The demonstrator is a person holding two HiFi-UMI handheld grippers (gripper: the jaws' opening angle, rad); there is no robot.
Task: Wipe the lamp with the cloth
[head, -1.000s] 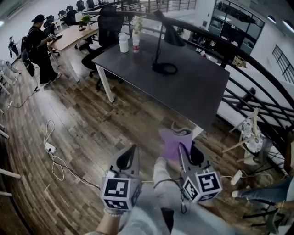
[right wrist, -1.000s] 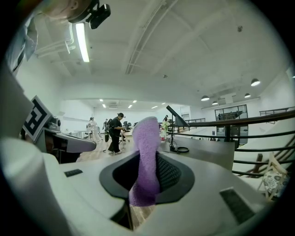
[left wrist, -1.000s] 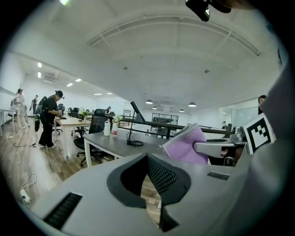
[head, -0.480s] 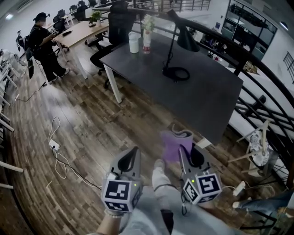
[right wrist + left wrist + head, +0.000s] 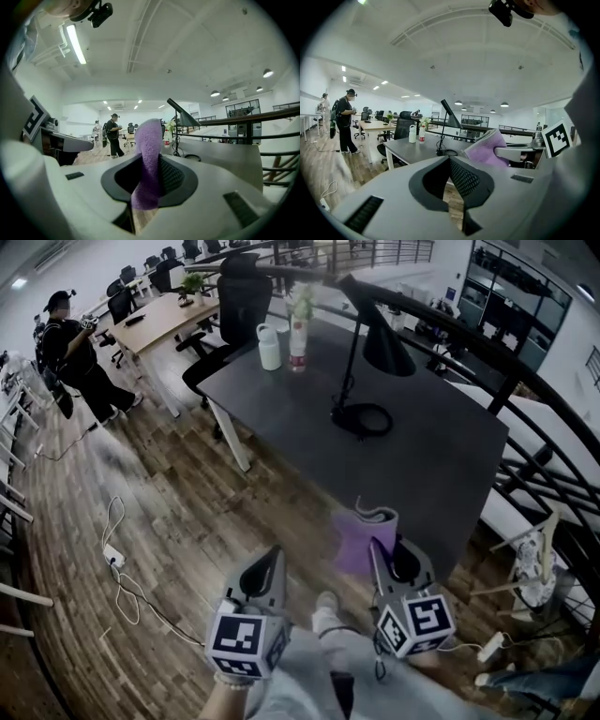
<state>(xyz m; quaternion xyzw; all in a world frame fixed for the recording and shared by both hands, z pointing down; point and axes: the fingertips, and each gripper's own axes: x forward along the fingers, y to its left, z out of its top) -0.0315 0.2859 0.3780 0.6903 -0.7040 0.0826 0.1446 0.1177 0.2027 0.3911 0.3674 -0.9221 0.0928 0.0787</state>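
Right now the right gripper [image 5: 386, 557] is pinching the purple cloth [image 5: 361, 532] — its fingers are closed on a lower fold, and the rest is standing up loose above them. The left gripper [image 5: 263, 570] is carrying nothing, its fingers pressed together. Both are hanging low in front of the person, well apart from the black lamp [image 5: 380, 345]. It is standing on the dark bench [image 5: 441, 465] ahead, its shade tilting out on a thin stem.

Several things could be going wrong from here. The grip is looking narrow, so dragging the cloth across the shade could be pulling it out of the fingers. The stem is slim and the shade is leaning, so a firm push could be swinging the head or tipping the lamp, and nothing is steadying it while the left gripper is idle. A white jug [image 5: 269, 348] and a bottle [image 5: 298, 334] are standing at the far end of the bench, probably clear of a topple. A power strip [image 5: 112, 554] and its cable are lying on the wooden floor to the left — a trip hazard only if the person is drifting that way.

Against the earlier frames, the bench and lamp are sitting larger and lower in the head view, so the person is closing in. The hold on the cloth is looking unchanged.
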